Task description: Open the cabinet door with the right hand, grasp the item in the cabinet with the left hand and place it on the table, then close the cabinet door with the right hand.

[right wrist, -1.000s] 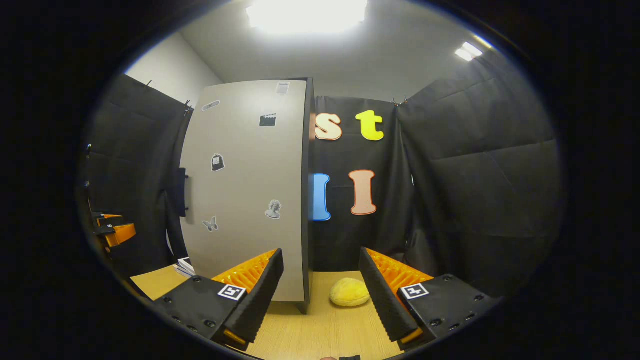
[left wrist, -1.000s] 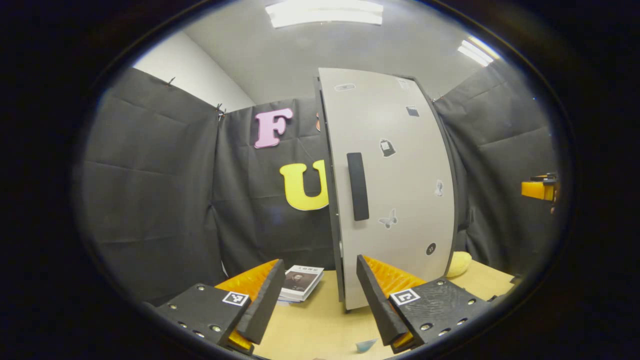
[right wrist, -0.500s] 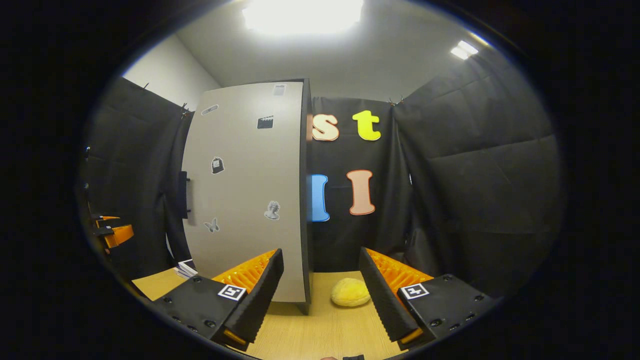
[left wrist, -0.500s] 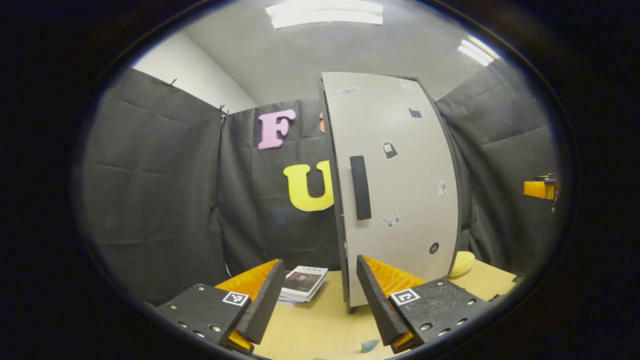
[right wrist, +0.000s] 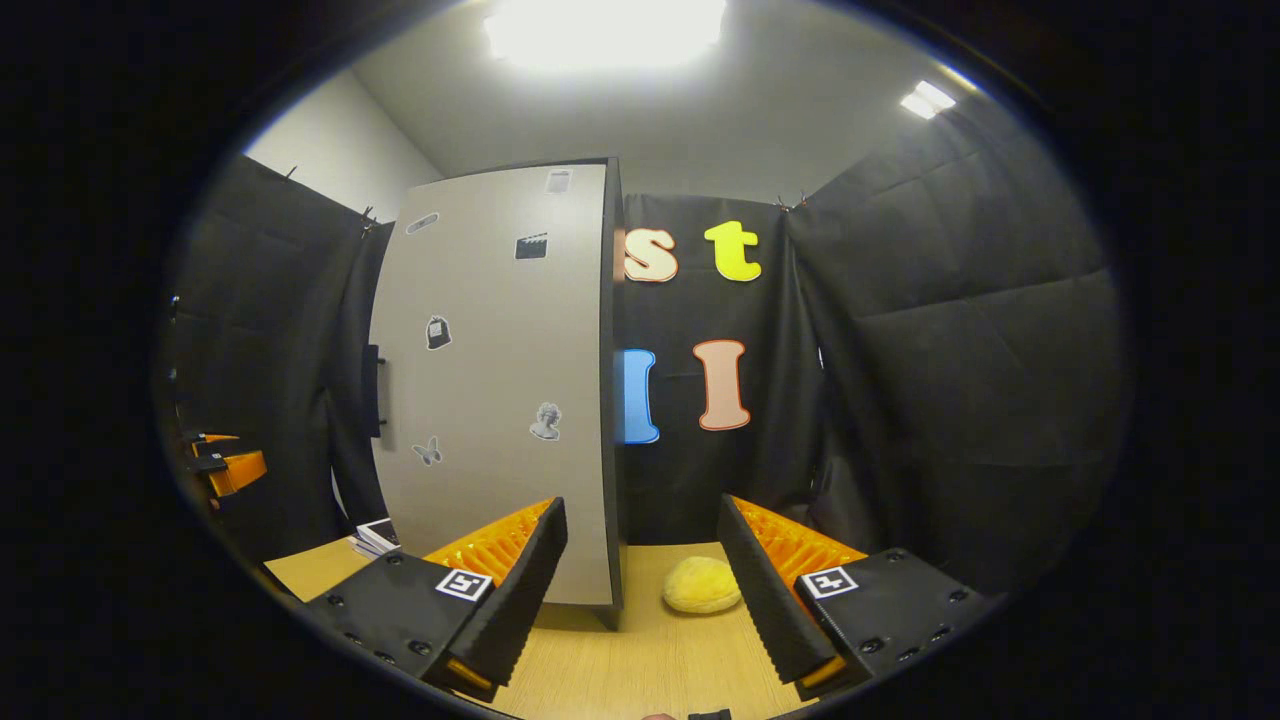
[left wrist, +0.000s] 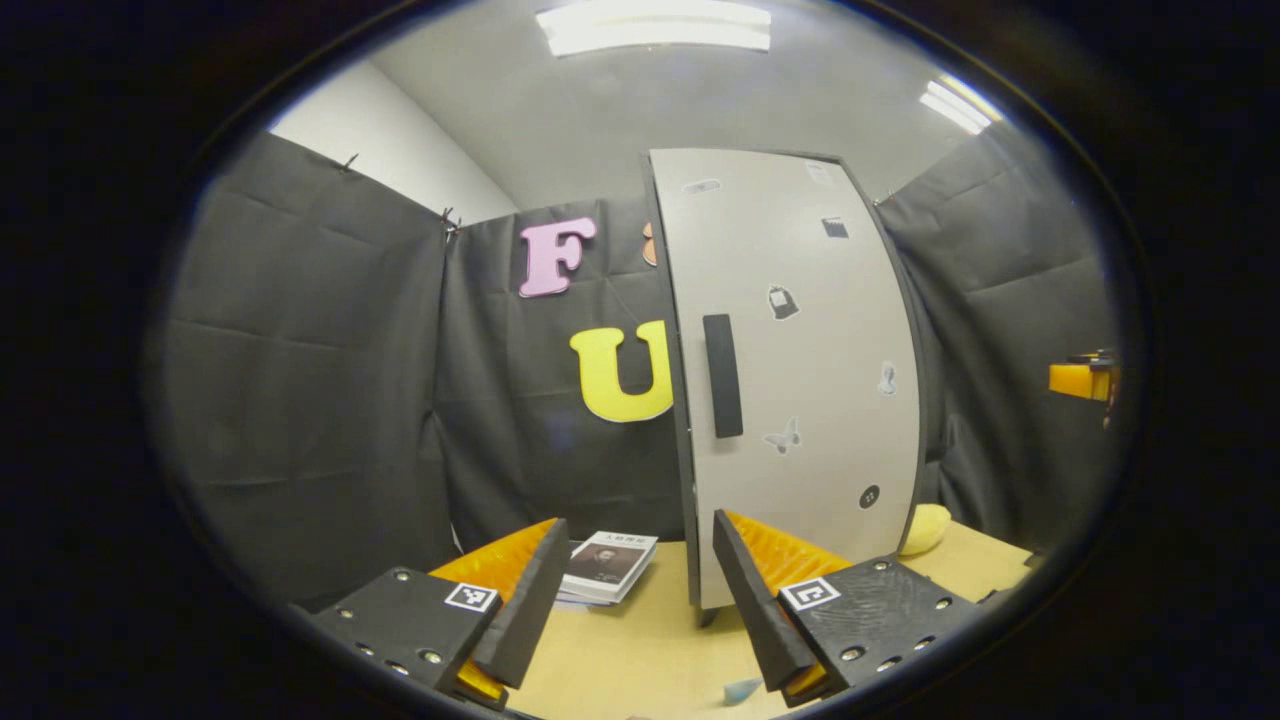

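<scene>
Tall grey cabinet door [left wrist: 800, 370] is shut on the wooden bench [right wrist: 640, 670]; the item inside is hidden. Left gripper [left wrist: 632, 580] and right gripper [right wrist: 640, 575] fingers are spread, empty. Right should reach the black vertical handle [left wrist: 722, 375], pinch squarely, pull along the hinge arc.

cabinet door [left wrist: 800, 370]: sits a bit further right in left gripper view vs 1 s ago, handle [left wrist: 722, 376] too
books [left wrist: 607, 567]: more of stack shows left of door edge now
right gripper view: door [right wrist: 500, 380] nudged slightly right, left gripper [right wrist: 225, 465] at edge a touch lower
</scene>
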{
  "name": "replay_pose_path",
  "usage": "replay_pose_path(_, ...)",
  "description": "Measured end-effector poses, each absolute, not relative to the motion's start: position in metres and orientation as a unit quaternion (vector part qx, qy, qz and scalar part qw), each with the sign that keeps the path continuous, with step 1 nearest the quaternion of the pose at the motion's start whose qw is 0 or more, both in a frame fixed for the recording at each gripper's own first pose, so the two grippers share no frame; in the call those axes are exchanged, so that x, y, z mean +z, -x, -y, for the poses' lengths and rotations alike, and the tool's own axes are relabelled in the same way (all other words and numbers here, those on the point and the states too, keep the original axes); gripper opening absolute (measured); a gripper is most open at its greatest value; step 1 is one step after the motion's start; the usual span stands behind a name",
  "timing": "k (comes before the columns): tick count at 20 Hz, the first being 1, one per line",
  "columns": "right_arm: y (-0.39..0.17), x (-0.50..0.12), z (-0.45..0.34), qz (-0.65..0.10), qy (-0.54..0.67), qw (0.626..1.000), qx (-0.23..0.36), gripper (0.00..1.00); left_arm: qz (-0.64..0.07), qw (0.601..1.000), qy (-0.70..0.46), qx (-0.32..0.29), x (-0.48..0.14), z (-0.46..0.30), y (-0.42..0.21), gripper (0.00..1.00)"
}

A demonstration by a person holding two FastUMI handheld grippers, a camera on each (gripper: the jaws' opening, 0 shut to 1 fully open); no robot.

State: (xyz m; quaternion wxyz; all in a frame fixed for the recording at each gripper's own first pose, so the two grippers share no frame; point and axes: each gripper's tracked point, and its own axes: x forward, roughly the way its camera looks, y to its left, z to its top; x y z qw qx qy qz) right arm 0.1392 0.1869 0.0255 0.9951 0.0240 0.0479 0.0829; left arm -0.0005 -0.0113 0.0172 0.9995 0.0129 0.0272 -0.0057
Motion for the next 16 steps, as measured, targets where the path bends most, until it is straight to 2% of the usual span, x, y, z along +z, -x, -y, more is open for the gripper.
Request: replay_pose_path(16, -0.1356, 0.0282, -0.1886, -0.043, -0.022, 0.995, 0.085, 0.96, -0.023, 1.0, -0.016, -0.006, 0.02, 0.0108, 0.0017, 0.87)
